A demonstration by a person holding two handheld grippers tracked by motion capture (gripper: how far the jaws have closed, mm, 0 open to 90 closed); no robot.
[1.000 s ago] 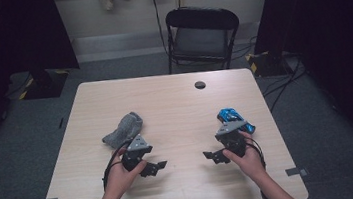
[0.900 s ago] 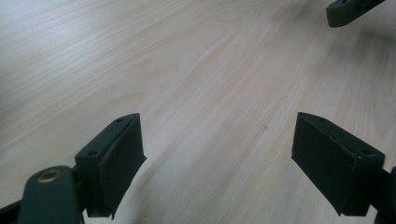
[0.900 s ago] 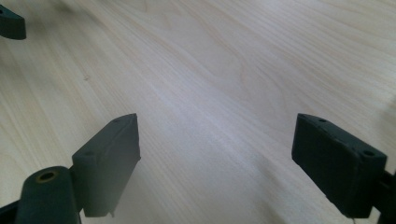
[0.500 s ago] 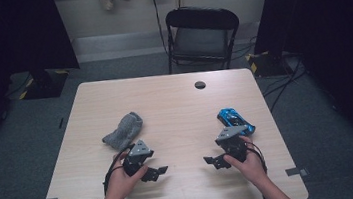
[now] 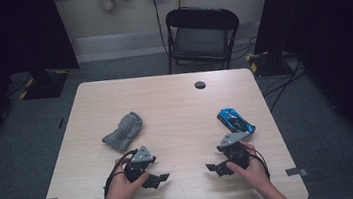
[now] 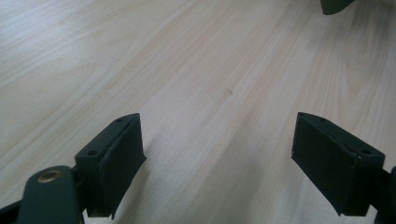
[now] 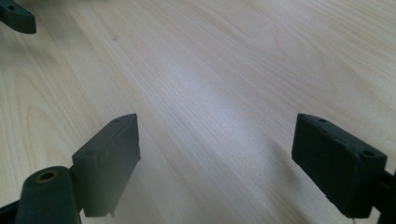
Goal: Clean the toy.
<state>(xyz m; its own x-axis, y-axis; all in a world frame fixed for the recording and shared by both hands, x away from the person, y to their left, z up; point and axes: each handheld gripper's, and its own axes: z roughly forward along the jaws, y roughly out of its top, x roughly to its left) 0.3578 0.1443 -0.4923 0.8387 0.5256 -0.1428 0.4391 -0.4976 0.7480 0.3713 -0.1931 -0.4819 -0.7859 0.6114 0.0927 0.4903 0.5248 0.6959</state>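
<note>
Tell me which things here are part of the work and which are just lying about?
Part of the work:
- grey sock, just beyond the left tool, jaws open
- blue toy car, just beyond the right tool, jaws open

Lying about:
- small black disc at the table's far edge
- folding chair behind it

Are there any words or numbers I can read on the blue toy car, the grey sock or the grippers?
No readable text anywhere.
Blue toy car: markings too small and blurred to read.
Grey sock: no words.
Left gripper and right gripper: no labels visible.
Table: bare wood grain.
</note>
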